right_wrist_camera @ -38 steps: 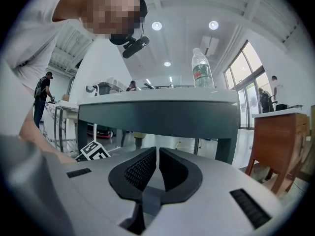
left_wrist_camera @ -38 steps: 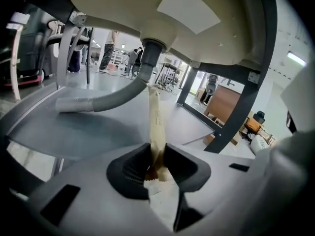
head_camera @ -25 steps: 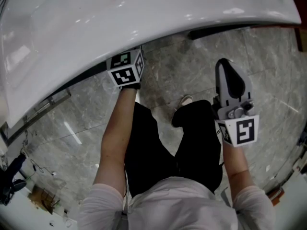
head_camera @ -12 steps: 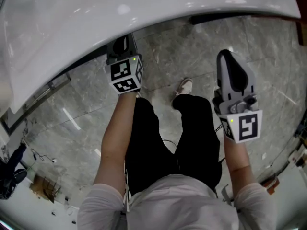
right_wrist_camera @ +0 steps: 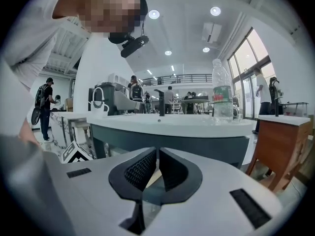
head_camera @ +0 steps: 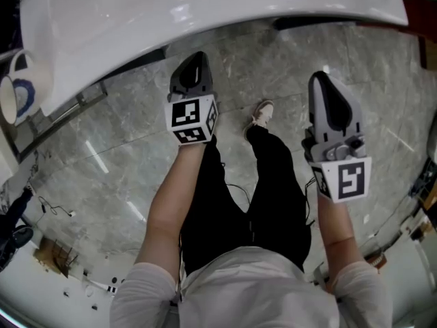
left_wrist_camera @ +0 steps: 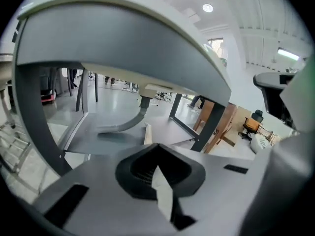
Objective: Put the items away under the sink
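The white sink [head_camera: 205,12] curves across the top of the head view. My left gripper [head_camera: 193,60] hangs just in front of its rim over the grey tiled floor. Its jaws have just been closing and now meet with nothing between them. In the left gripper view the gripper [left_wrist_camera: 156,150] faces the sink's underside [left_wrist_camera: 123,43] and a grey shelf [left_wrist_camera: 108,136] below it. My right gripper [head_camera: 325,82] is further right, shut and empty. In the right gripper view the gripper [right_wrist_camera: 157,154] looks level across the counter [right_wrist_camera: 167,124], where a clear water bottle [right_wrist_camera: 222,95] and a black faucet [right_wrist_camera: 161,102] stand.
A white mug with blue print [head_camera: 17,94] sits at the far left by the sink. A white mug [right_wrist_camera: 98,102] also shows on the counter. The person's legs and shoe [head_camera: 263,111] are below the grippers. A wooden cabinet [right_wrist_camera: 280,146] stands at the right.
The left gripper has drawn back from under the sink's rim toward the person and now shows whole. The right gripper has risen a little.
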The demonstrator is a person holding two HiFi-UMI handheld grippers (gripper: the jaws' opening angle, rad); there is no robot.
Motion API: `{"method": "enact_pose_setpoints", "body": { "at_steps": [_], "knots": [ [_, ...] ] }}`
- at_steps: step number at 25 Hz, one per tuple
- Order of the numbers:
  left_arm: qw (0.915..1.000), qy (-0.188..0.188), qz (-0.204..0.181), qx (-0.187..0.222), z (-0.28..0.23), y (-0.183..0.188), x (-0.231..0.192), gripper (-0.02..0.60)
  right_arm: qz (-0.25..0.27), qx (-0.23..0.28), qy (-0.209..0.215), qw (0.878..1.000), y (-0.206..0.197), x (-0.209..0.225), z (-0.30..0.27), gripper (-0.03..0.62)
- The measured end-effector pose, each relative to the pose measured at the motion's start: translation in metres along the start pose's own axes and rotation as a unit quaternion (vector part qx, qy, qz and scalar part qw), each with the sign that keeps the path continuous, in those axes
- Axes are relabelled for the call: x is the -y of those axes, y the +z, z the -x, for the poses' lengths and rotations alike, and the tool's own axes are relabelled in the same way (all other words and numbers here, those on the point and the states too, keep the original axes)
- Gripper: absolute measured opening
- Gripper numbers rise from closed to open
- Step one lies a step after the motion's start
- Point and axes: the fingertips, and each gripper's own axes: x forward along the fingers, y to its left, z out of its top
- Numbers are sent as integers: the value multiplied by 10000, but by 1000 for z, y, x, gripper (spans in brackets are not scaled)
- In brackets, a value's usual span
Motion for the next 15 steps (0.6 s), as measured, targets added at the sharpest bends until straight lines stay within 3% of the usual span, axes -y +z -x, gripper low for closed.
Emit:
{"method": "enact_pose_setpoints", "body": {
  "at_steps": [8, 15],
  "knots": [
    [9997, -80, 139, 189, 70, 56, 20, 3, 198, 27, 143, 9997, 62, -21, 2, 43],
    [9973, -91, 40, 722, 130, 116, 35, 3, 240, 181, 301, 9991, 107, -35, 5, 43]
  ]
}}
